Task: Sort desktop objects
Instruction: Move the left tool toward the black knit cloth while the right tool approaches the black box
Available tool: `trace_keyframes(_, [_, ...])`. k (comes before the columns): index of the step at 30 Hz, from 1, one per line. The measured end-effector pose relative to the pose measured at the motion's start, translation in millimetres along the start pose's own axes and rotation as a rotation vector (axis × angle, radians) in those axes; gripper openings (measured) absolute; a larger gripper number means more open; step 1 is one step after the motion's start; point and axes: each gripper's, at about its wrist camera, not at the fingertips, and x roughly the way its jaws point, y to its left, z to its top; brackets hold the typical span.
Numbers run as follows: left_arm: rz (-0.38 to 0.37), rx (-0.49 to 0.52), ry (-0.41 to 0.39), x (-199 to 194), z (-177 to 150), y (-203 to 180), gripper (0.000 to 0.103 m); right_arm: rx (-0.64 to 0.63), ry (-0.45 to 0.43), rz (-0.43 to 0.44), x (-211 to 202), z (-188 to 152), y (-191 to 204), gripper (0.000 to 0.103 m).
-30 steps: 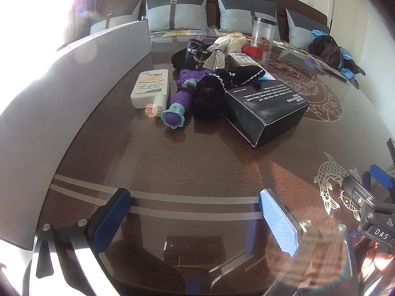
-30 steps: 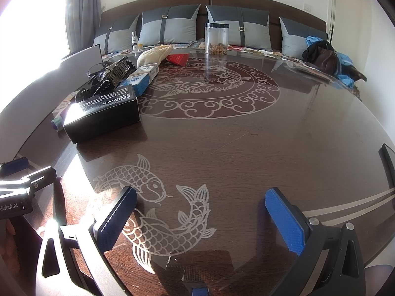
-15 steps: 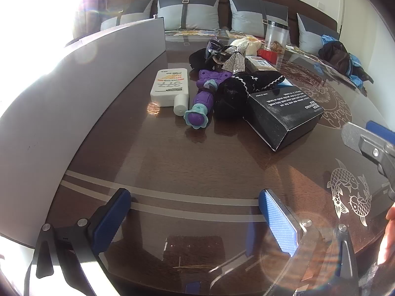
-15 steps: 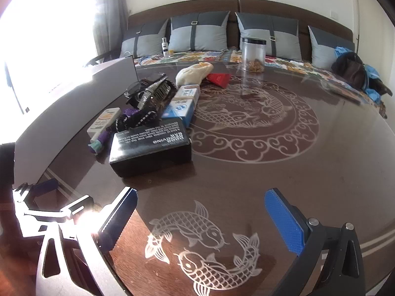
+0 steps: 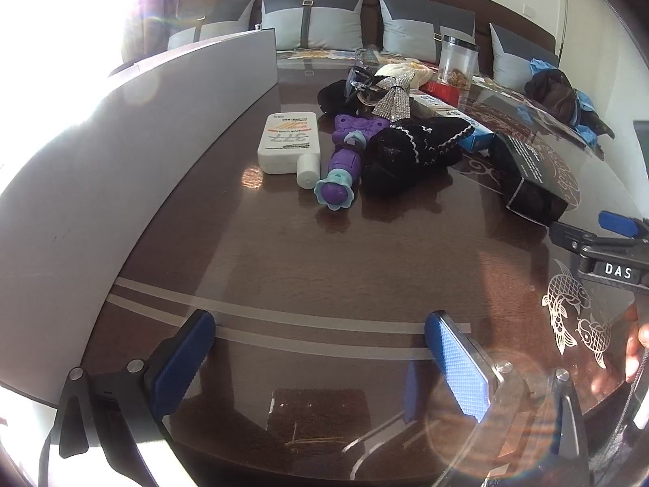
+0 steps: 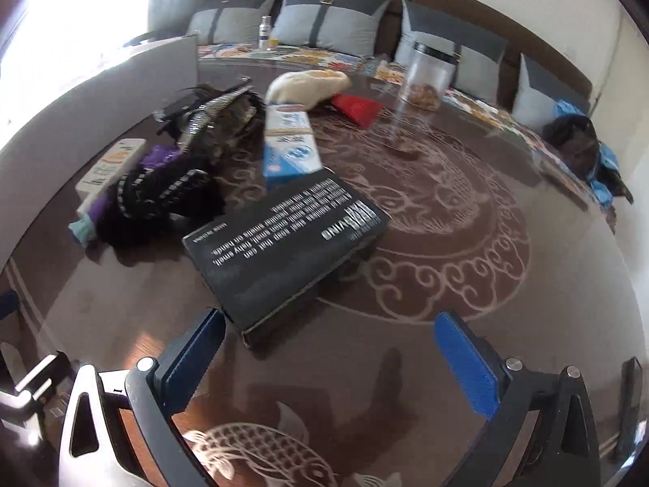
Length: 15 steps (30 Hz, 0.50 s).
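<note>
Closing on the black box [image 6: 284,243], the right gripper [image 6: 330,359] has advanced over the last second: then the box sat well off to its left, now its near corner lies just ahead of the spread jaws, close to the left pad. Nothing is pinched yet. Judgement: the box is the first pick of the sort, with the grasp about to begin.

The left gripper [image 5: 320,359] hangs back over bare surface [image 5: 324,251], jaws spread and empty; its view has barely changed.

Remaining clutter, taken from the box: a blue carton [image 6: 290,148] touches its far edge; a black pouch [image 6: 162,190] lies just left; beyond that a purple toy [image 5: 342,162] and a white bottle [image 5: 290,142]. A clear jar [image 6: 426,81] stands well beyond.

The surface is dark, glossy wood with a fish-and-scroll inlay. A grey panel [image 5: 142,130] runs along its left edge. A sofa [image 5: 365,12] with grey cushions sits behind; strong window glare at left.
</note>
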Motion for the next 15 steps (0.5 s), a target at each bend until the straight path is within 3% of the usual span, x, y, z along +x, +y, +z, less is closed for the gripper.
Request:
trace_keyframes(3, [0.009, -0.010, 0.009, 1.5, 2.6, -0.7, 0.103, 0.056, 0.033, -0.003, -9.8, -29.6, -41.7, 0.103])
trace_keyframes(5, [-0.011, 0.004, 0.032, 3.6, 8.7, -3.5, 0.103, 0.076, 0.028, 0.013, -20.9, -49.5, -56.9, 0.103])
trace_keyframes(8, [-0.007, 0.060, 0.006, 7.0, 32.1, -14.0, 0.103, 0.151, 0.002, 0.042, -33.9, -69.6, -70.6, 0.103])
trace_keyframes(11, [-0.001, 0.125, -0.020, 14.6, 69.2, -29.8, 0.103, 0.279, -0.037, 0.126, -43.7, -70.2, -81.4, 0.103])
trace_keyframes(15, [-0.006, 0.248, -0.029, 35.6, 107.2, -64.8, 0.103, 0.307, -0.055, 0.148, -42.7, -70.6, -83.2, 0.103])
